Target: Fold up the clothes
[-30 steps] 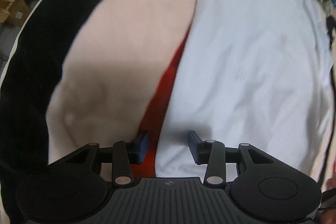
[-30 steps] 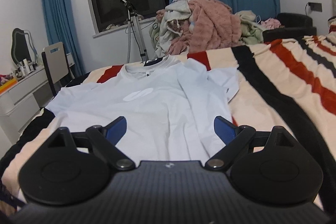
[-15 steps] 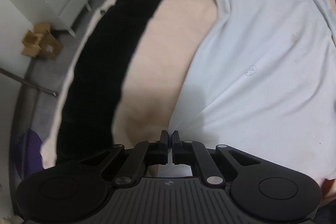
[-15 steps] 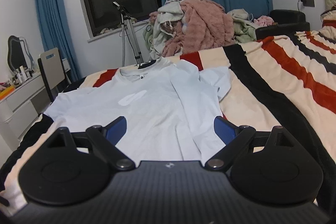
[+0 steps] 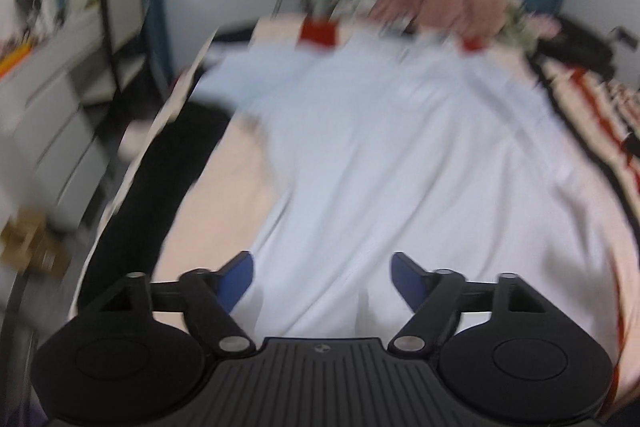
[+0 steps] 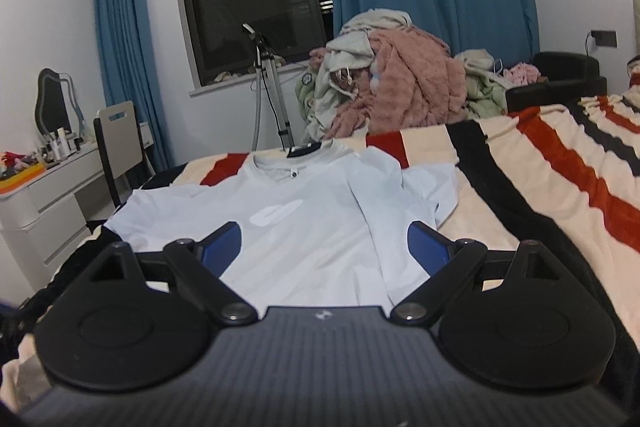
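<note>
A pale blue short-sleeved cotton T-shirt (image 6: 304, 227) is spread flat on the striped fleece blanket (image 6: 560, 195) of the bed, its hem towards the near edge and its collar towards the far edge, where a heap of unfolded clothes (image 6: 384, 83) is piled. Its long axis runs straight away from both tools. The left gripper (image 5: 322, 277) is seen above the hem near the shirt's left side and is judged the nearer; its jaws have just been opening, now stand wide, and nothing is caught between them. The right gripper (image 6: 325, 249) is likewise spread wide and empty, above the hem.
</note>
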### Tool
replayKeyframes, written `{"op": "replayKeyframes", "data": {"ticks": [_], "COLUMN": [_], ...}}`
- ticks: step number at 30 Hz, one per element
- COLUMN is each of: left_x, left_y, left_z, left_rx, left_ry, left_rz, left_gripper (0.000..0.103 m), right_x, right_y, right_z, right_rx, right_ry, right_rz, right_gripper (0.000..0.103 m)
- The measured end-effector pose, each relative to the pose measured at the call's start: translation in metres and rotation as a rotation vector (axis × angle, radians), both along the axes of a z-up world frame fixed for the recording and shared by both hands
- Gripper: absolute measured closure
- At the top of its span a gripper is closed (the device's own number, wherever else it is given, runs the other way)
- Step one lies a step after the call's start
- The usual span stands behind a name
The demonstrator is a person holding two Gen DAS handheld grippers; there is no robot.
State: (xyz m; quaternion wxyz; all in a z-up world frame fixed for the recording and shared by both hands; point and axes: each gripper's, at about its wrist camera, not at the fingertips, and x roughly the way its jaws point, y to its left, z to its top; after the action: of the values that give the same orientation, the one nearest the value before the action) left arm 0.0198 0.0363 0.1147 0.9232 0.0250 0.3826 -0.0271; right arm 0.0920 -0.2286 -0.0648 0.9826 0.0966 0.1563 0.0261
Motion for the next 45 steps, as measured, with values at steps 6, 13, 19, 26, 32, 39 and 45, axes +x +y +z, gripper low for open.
{"op": "replayKeyframes", "data": {"ticks": [6,13,19,26,32,39,45], "left_x": [0.020,0.035,0.050,0.063,0.064,0.076,0.102], "left_y": [-0.060,-0.089,-0.085,-0.072,-0.068,-0.072,-0.084], "left_z": [-0.027,-0.112,-0.139,-0.166,-0.171,-0.183,-0.204], "left_rx": [-0.044,-0.085,-0.040,-0.060,-0.077,-0.084,-0.071], "left_ry": [-0.303,-0.451,-0.405,-0.404,-0.378,-0.346,-0.338], "left_rz": [-0.049,-0.045,-0.049,-0.047,-0.025,-0.007,-0.042], "left_gripper": [0.011,0.000,0.000,0.000,0.000,0.000,0.000], "right_x": [-0.002,0.005,0.016,0.024,0.070,0.172,0.252], "right_y": [0.000,-0.006,-0.004,-0.004,-0.037,-0.129,-0.166], "right_z": [0.002,-0.004,-0.008,-0.013,-0.015,-0.068,-0.118], "right_rx": [-0.022,-0.016,0.002,-0.007,0.100,0.324,0.344], "right_ry": [-0.026,-0.015,-0.009,-0.009,0.012,0.127,0.206], "right_rz": [-0.017,-0.041,-0.034,-0.052,-0.116,-0.239,-0.228], "right_gripper": [0.012,0.012,0.012,0.012,0.012,0.031,0.040]}}
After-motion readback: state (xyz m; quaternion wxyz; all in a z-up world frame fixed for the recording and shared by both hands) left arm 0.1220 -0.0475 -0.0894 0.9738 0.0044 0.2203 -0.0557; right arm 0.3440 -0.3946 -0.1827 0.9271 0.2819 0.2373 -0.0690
